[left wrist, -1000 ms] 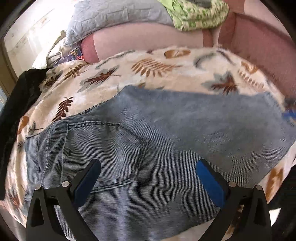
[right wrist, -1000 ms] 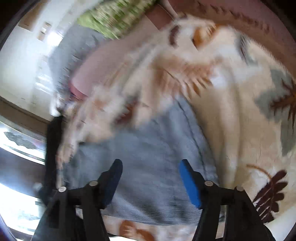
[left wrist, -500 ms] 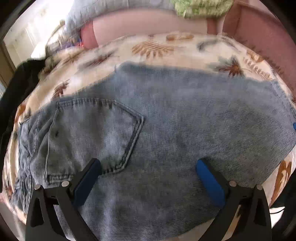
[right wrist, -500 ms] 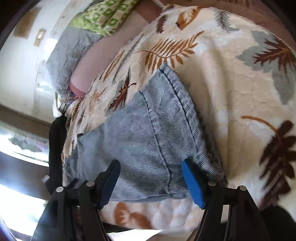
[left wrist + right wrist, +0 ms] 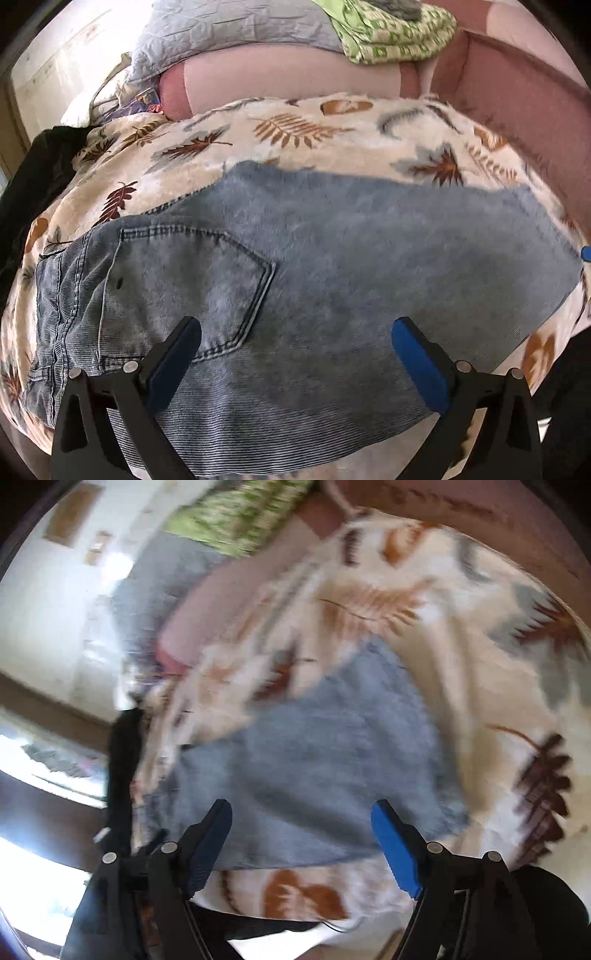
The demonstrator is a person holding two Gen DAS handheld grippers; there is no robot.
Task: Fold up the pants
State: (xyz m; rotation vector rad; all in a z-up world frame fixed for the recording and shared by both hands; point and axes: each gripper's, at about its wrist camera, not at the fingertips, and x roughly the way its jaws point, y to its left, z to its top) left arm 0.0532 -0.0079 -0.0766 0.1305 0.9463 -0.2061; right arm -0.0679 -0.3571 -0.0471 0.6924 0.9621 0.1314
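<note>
Light blue denim pants lie folded flat on a cream leaf-print blanket, back pocket up, waistband at the left. My left gripper is open and empty, hovering over the pants' near edge. In the blurred right wrist view the leg end of the pants lies on the blanket. My right gripper is open and empty above that end. A blue fingertip of the right gripper shows at the right edge of the left wrist view.
The blanket covers a pink sofa. A grey quilt and a green patterned cloth lie on its backrest. A black garment hangs at the left end. The sofa arm rises at the right.
The left gripper has pulled back up a little from the pants. The right gripper has swung, its view now blurred, still over the leg end. Both stay open.
</note>
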